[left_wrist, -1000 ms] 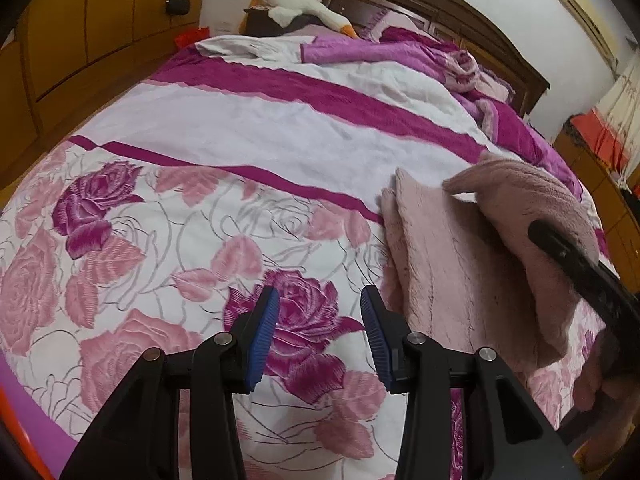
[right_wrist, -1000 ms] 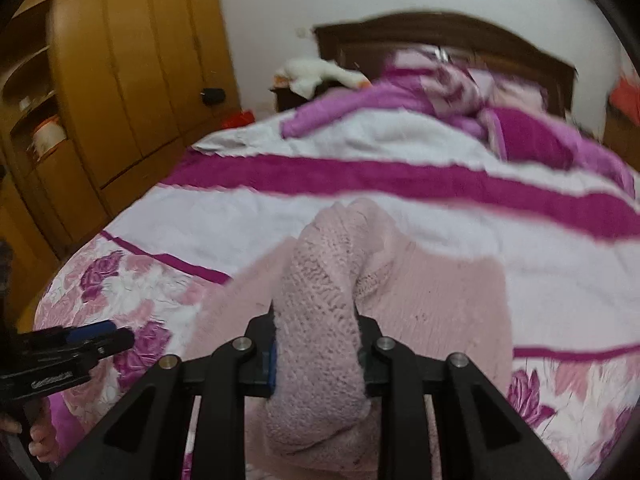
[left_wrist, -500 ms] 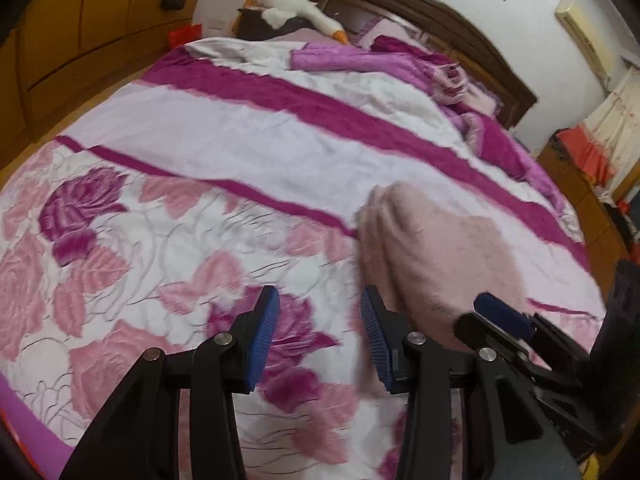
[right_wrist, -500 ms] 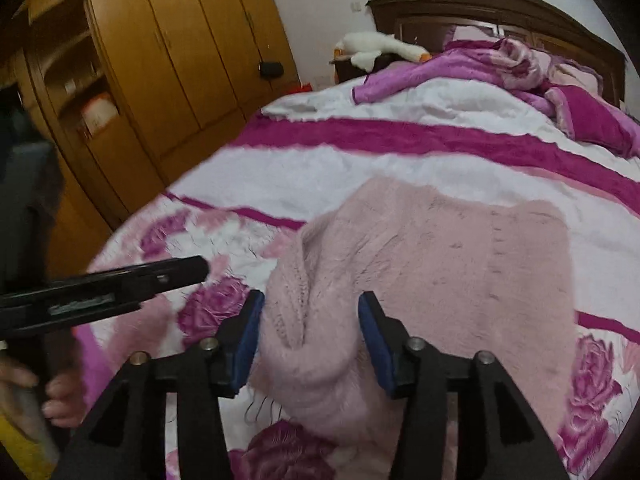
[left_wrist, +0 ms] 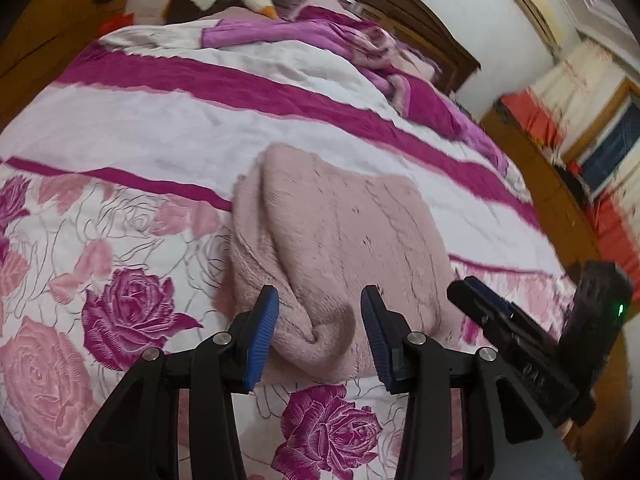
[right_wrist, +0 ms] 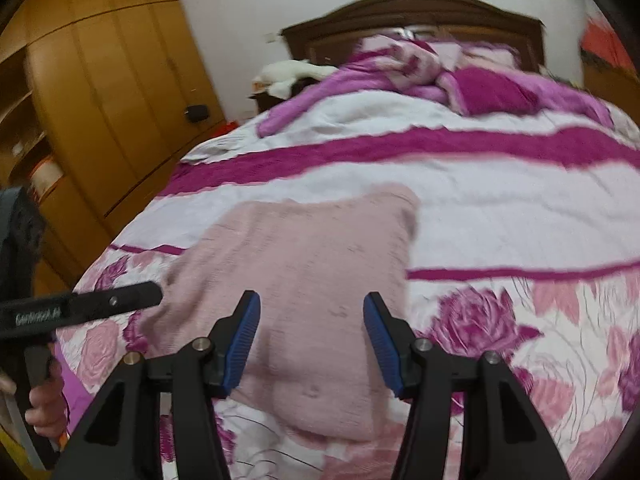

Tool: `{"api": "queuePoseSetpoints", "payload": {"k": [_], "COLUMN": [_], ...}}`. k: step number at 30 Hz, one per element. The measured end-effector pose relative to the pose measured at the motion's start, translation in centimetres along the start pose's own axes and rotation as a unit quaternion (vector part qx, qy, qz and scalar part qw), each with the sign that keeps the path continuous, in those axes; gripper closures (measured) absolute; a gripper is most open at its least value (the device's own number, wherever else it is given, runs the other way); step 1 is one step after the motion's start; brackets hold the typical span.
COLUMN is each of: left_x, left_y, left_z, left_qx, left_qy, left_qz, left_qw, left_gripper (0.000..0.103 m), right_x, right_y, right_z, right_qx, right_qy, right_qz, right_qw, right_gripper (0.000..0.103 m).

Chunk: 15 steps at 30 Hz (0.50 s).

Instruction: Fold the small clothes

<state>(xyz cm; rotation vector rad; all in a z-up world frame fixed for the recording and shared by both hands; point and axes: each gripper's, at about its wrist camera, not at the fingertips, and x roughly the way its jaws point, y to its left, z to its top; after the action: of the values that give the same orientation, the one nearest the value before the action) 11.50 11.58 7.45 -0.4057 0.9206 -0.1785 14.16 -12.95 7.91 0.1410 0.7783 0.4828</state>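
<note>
Left wrist view shows the pink sweater (left_wrist: 344,240) lying on the floral bedspread (left_wrist: 120,300) as a compact, roughly rectangular bundle, with its left side doubled over into a thick rolled edge. That suggests the folding is largely done; what may be left is a last fold or some tidying of the near end, which bunches into a small pucker (the blur hides whether any sleeve is loose underneath). The left gripper (left_wrist: 318,330) hangs just over that near end with its blue-padded tongs spread wide and nothing between them except the view of the fabric below; whether the pads touch the knit cannot be told. The right gripper (right_wrist: 310,340) is likewise spread and holds nothing, poised above the near middle of the sweater (right_wrist: 304,280), which in the right wrist view lies flat and fairly square. Each tool shows at the edge of the other's view, so both sit close together at the garment's near edge, the left one toward the rolled side.
</note>
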Motion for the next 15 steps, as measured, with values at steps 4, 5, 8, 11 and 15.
{"api": "queuePoseSetpoints", "payload": {"k": [4, 5, 8, 11, 15], "left_x": [2.0, 2.7, 3.3, 1.1, -1.3], "left_y": [-0.4, -0.2, 0.3, 1.2, 2.7], "left_z": [-0.4, -0.5, -0.9, -1.0, -1.2], "left_qx": [0.016, 0.011, 0.01, -0.017, -0.024], "left_qy": [0.019, 0.026, 0.013, -0.031, -0.062], "left_qz": [0.033, 0.039, 0.043, 0.033, 0.065], "left_qw": [0.9991, 0.9988, 0.9989, 0.9988, 0.9956], "left_gripper": [0.083, 0.083, 0.094, 0.103, 0.103], "right_x": [0.8, 1.0, 1.4, 1.2, 0.7], "right_y": [-1.7, -2.0, -2.4, -2.6, -2.4], "right_z": [-0.9, -1.2, -1.7, -1.8, -1.7], "right_qx": [0.028, 0.032, 0.037, 0.042, 0.04], "right_qy": [0.006, 0.008, 0.006, 0.003, -0.006], "right_qz": [0.001, 0.002, 0.006, 0.01, 0.018], "right_qw": [1.0, 0.999, 0.999, 0.999, 0.999], "right_gripper": [0.046, 0.046, 0.046, 0.046, 0.046]}}
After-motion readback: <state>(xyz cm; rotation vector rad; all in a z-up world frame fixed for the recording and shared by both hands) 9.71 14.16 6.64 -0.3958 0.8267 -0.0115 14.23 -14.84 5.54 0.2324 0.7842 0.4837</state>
